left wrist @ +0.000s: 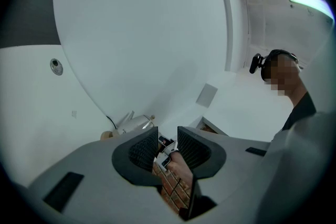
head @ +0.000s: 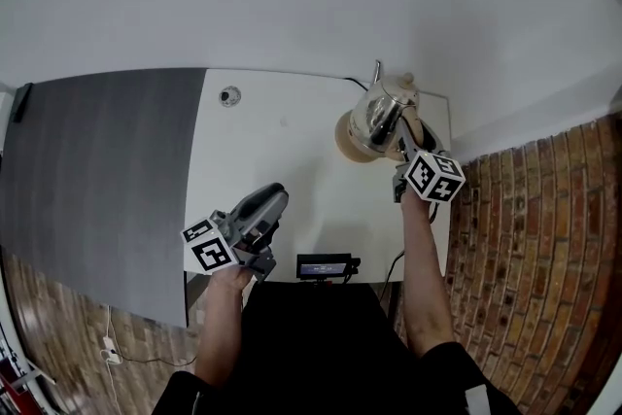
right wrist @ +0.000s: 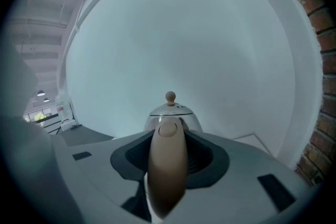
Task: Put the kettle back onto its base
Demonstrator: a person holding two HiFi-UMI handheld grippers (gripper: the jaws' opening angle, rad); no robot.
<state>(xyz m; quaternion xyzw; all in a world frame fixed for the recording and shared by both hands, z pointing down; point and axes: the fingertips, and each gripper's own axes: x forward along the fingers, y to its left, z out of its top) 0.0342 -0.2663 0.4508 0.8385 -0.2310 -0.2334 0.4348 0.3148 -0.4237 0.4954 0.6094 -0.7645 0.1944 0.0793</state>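
Now, arm (head: pixel 424 272) outstretched, right claw (right wrist: pixel 168 150) clamping kettle (head: pixel 377 115)

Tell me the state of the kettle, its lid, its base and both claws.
kettle: upright over its base; seated or not, cannot tell.
lid: on, closed.
base: partly hidden under the kettle.
right claw: closed on the kettle's handle.
left claw: open, empty.

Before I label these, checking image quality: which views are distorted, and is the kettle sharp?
Head view: table edges bow, kettle small but sharp. Right gripper view: strong fisheye, dark corners, handle near and soft. Left gripper view: same fisheye, ceiling light blown out.
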